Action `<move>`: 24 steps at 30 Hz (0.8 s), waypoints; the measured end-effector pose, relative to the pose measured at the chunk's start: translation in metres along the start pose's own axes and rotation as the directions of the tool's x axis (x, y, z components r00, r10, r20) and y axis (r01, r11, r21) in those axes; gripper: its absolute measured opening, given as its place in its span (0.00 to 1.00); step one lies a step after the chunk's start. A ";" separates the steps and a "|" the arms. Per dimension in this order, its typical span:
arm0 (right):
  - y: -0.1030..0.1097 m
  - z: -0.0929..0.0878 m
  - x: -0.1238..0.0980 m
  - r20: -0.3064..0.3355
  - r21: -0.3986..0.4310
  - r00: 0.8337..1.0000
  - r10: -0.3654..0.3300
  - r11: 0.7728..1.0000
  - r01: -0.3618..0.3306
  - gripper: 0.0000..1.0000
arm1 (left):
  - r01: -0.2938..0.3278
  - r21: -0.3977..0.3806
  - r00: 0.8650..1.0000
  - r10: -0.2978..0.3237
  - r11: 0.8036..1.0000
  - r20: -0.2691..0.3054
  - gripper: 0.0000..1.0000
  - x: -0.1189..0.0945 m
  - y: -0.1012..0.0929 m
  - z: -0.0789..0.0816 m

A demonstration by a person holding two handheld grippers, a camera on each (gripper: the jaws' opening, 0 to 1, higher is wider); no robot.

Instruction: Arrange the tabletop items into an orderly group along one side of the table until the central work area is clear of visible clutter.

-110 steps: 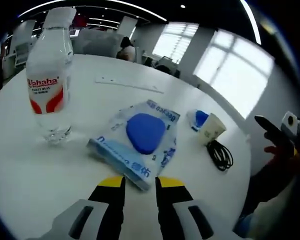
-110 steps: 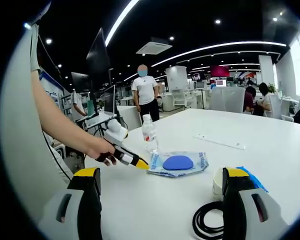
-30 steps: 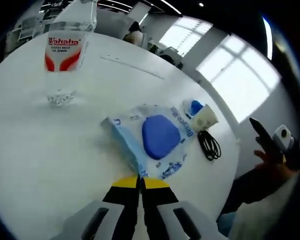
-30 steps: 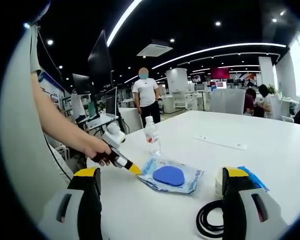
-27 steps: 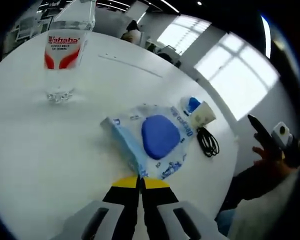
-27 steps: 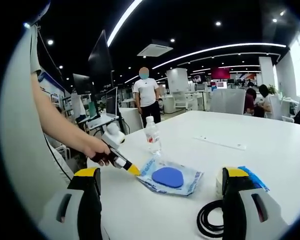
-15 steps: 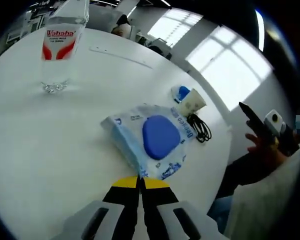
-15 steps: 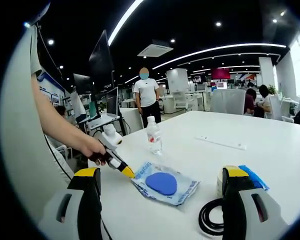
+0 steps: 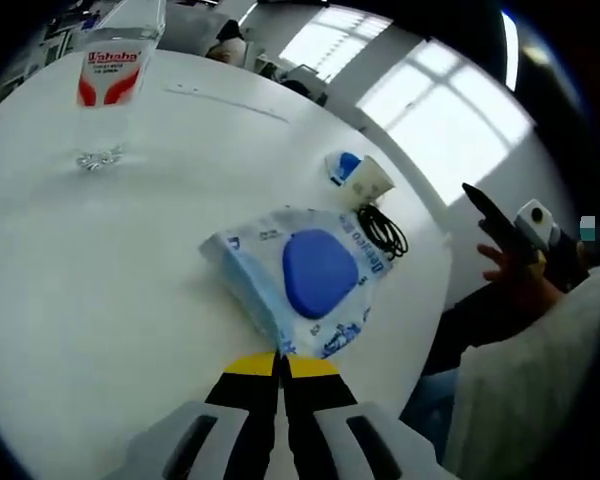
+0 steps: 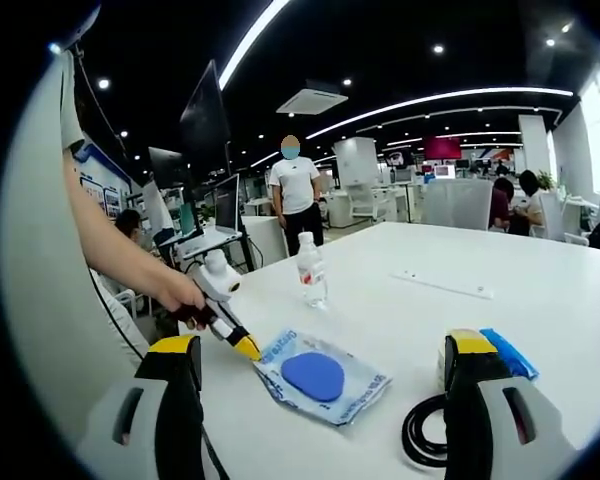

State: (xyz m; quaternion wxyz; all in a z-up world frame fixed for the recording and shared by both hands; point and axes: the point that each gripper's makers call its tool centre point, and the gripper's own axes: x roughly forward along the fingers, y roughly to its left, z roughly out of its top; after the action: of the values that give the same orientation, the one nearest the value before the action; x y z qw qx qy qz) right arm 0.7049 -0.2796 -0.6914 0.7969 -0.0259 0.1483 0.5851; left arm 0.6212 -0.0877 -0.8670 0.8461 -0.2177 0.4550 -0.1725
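Note:
A clear plastic packet (image 9: 298,280) with blue print and a round blue pad inside lies on the white table (image 9: 100,290). My left gripper (image 9: 280,362) is shut on its near corner. In the right gripper view the same packet (image 10: 318,378) lies just ahead, with the left gripper (image 10: 246,348) clamped on its left corner. My right gripper (image 10: 322,345) is held open above the table with nothing between its jaws. A water bottle (image 9: 107,80) stands far off, seen upright as the bottle (image 10: 311,270). A paper cup (image 9: 368,183), a blue pouch (image 9: 343,165) and a coiled black cable (image 9: 383,232) sit together.
A thin white strip (image 9: 225,100) lies across the far table, seen also as the strip (image 10: 442,284). The cable (image 10: 423,430) lies by the right jaw, the blue pouch (image 10: 507,355) behind it. A person (image 10: 292,190) stands beyond the table among desks and monitors.
The left gripper has shut on the packet's corner and dragged it away from the bottle, towards the table's near edge. The right gripper has stayed open and still.

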 end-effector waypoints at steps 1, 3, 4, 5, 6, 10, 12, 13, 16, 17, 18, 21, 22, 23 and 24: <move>0.000 0.000 0.000 0.000 0.000 1.000 0.000 1.000 0.000 0.97 | 0.001 0.002 1.000 -0.001 1.000 -0.002 0.00 0.000 0.000 -0.001; 0.001 0.000 -0.001 0.001 0.001 1.000 0.000 1.000 0.000 0.98 | 0.007 0.004 1.000 -0.007 1.000 -0.007 0.00 0.000 0.001 -0.003; 0.002 0.000 -0.001 0.001 0.000 1.000 0.000 1.000 0.000 0.98 | 0.009 0.001 1.000 -0.009 1.000 -0.008 0.00 -0.001 0.000 -0.004; 0.002 0.000 -0.001 0.001 0.000 1.000 0.000 1.000 0.000 0.98 | 0.011 0.000 1.000 -0.011 1.000 -0.010 0.00 -0.001 -0.001 -0.005; 0.002 0.000 -0.002 0.001 0.000 1.000 0.000 1.000 0.000 0.98 | 0.014 0.002 1.000 -0.014 1.000 -0.012 0.00 -0.001 -0.001 -0.005; 0.002 0.001 -0.002 0.003 -0.002 1.000 0.000 1.000 0.000 0.98 | 0.017 0.010 1.000 -0.017 1.000 -0.017 0.00 -0.004 -0.004 -0.008; 0.003 0.001 -0.002 0.004 -0.002 1.000 0.000 1.000 0.000 0.98 | 0.016 0.009 1.000 -0.015 1.000 -0.019 0.00 -0.005 -0.003 -0.008; 0.003 0.001 -0.003 0.003 -0.003 1.000 0.000 1.000 0.000 0.98 | 0.016 0.006 1.000 -0.016 1.000 -0.019 0.00 -0.005 -0.002 -0.008; 0.003 0.001 -0.003 0.004 -0.002 1.000 0.001 1.000 -0.001 0.98 | 0.018 -0.013 1.000 -0.018 1.000 -0.020 0.00 -0.006 -0.002 -0.009; 0.003 0.001 -0.003 0.004 -0.004 1.000 0.001 1.000 -0.001 0.98 | 0.016 -0.018 1.000 -0.017 1.000 -0.018 0.00 -0.006 -0.003 -0.008; 0.003 0.001 -0.003 0.003 -0.004 1.000 0.001 1.000 -0.001 0.98 | 0.016 -0.024 1.000 -0.016 1.000 -0.018 0.00 -0.006 -0.007 -0.009; 0.003 0.002 -0.002 0.004 -0.004 1.000 0.002 1.000 -0.002 0.98 | 0.012 -0.033 1.000 -0.013 0.999 -0.018 0.01 -0.007 -0.010 -0.009; 0.003 0.002 -0.002 0.003 -0.004 1.000 0.003 1.000 -0.003 0.98 | 0.009 -0.034 1.000 -0.009 0.999 -0.015 0.01 -0.008 -0.011 -0.009; 0.003 0.003 -0.002 0.004 -0.003 1.000 0.003 1.000 -0.003 0.98 | 0.010 -0.034 1.000 -0.011 0.999 -0.012 0.02 -0.009 -0.012 -0.009; 0.003 0.003 -0.002 0.004 -0.004 1.000 0.003 1.000 -0.003 0.98 | 0.011 -0.036 1.000 -0.011 0.999 -0.012 0.02 -0.009 -0.012 -0.009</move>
State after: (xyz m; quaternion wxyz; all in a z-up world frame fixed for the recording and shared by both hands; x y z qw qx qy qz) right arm 0.7018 -0.2798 -0.6880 0.7962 -0.0260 0.1459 0.5866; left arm 0.6078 -0.0956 -0.8590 0.8383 -0.2343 0.4619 -0.1703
